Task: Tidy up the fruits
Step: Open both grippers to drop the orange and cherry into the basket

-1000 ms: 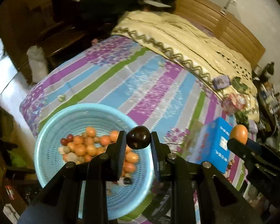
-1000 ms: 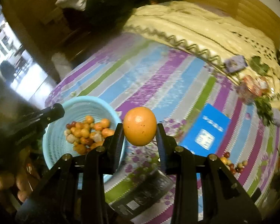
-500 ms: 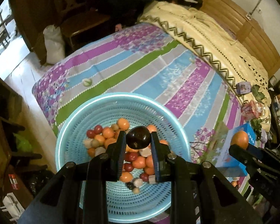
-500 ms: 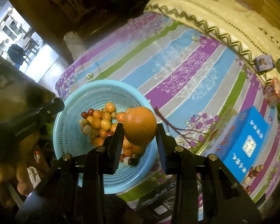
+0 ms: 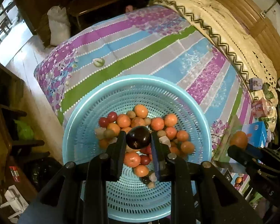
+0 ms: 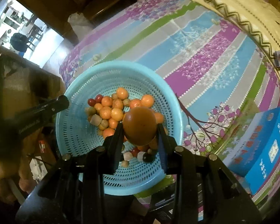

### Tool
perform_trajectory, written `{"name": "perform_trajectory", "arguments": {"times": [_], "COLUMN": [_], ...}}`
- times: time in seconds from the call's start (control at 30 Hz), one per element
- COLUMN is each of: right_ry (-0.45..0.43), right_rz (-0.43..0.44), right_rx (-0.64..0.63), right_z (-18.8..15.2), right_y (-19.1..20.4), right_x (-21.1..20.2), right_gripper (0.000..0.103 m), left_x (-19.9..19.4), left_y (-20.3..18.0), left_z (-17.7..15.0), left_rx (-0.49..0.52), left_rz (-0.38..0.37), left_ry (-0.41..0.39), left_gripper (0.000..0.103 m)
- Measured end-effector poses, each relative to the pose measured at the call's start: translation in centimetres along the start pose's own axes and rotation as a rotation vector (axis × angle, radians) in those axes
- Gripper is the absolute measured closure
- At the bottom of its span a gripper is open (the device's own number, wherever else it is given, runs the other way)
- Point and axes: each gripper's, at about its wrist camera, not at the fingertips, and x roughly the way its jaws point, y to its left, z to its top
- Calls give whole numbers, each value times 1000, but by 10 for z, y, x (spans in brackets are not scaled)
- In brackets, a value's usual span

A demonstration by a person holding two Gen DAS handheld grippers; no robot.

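Left wrist view: the left tool (image 5: 138, 140) is clamped on a dark plum (image 5: 138, 137), small, smooth and likely slippery, best pinched across its widest part. Directly below it sits the blue basket (image 5: 80, 123) holding a pile of small fruits (image 5: 140, 123). The right tool (image 6: 140, 128) grips an orange (image 6: 139, 125), firmer and heavier, above the same basket.

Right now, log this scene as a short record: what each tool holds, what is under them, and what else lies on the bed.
left tool: shut on dark plum
right tool: shut on orange
below both: blue basket, over its fruit pile
basket contents: small oranges, red fruits, pale pieces
basket rests on: striped bedsheet
beside basket: blue box
farther back: cream blanket
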Motion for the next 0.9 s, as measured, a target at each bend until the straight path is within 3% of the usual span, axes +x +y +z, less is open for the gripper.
{"name": "perform_trajectory", "arguments": {"times": [0.9], "right_ry": [68], "right_rz": [11], "right_rx": [-5], "right_z": [5], "right_y": [7], "right_x": [25], "right_gripper": [68], "left_x": [25], "left_y": [9], "left_z": [5], "left_rx": [1], "left_rz": [-3], "left_ry": [62], "left_gripper": [77]}}
